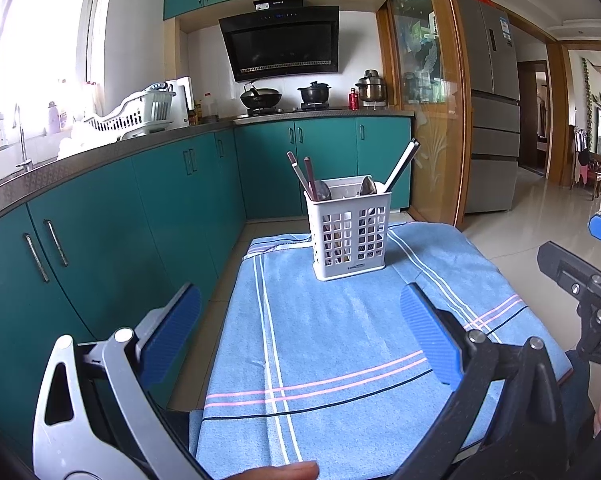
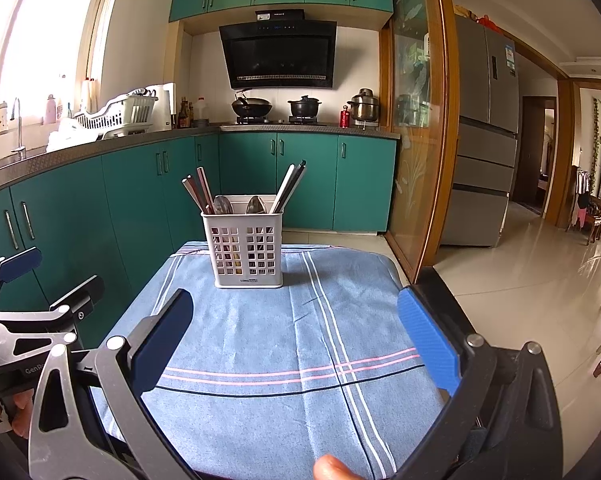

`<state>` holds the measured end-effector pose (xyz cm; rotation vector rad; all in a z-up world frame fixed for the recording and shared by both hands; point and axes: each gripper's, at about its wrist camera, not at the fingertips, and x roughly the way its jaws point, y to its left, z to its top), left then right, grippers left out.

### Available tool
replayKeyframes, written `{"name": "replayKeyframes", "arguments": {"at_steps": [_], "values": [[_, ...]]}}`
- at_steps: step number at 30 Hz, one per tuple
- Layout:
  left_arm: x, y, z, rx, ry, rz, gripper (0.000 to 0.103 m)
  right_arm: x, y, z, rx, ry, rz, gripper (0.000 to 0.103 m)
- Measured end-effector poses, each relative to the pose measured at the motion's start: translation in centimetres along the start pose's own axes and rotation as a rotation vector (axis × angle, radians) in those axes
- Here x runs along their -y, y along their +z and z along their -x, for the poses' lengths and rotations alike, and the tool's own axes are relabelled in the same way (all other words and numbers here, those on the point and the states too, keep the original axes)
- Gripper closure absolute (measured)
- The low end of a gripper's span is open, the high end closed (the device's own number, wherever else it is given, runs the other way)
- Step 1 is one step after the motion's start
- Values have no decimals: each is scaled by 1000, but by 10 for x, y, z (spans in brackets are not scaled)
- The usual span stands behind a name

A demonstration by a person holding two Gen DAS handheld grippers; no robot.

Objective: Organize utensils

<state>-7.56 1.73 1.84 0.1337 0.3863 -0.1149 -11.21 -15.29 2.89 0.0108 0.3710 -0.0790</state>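
Utensils [image 2: 220,204] are standing upright in the white basket [image 2: 246,254] at the table's far end — both grippers [image 1: 300,334] [image 2: 296,340] hovering near, jaws spread, empty, the right one facing it straighter.

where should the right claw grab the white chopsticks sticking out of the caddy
Grip the white chopsticks on the bare upper shaft, well above the rim of the white caddy. They lean up and to the right out of its right corner, so come from above with the right claw tilted along that lean, pads on either side of the pair. Lift along the lean so the tips clear the rim.
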Motion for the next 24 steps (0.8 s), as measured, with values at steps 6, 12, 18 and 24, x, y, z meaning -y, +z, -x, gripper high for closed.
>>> {"name": "replayKeyframes", "arguments": {"at_steps": [6,12,18,24], "values": [[0,0,2,4,-5,-3,4,0,0,0,0,1,1,3],[-2,0,0,0,4,10,4,1,-1,-1,-2,-1,-4,3],[-5,-1,-5,-24,-8,27,4,1,-3,-4,-12,1,-3,3],[-5,-4,-12,-40,-10,28,4,1,-4,-8,-20,3,0,3]]}}
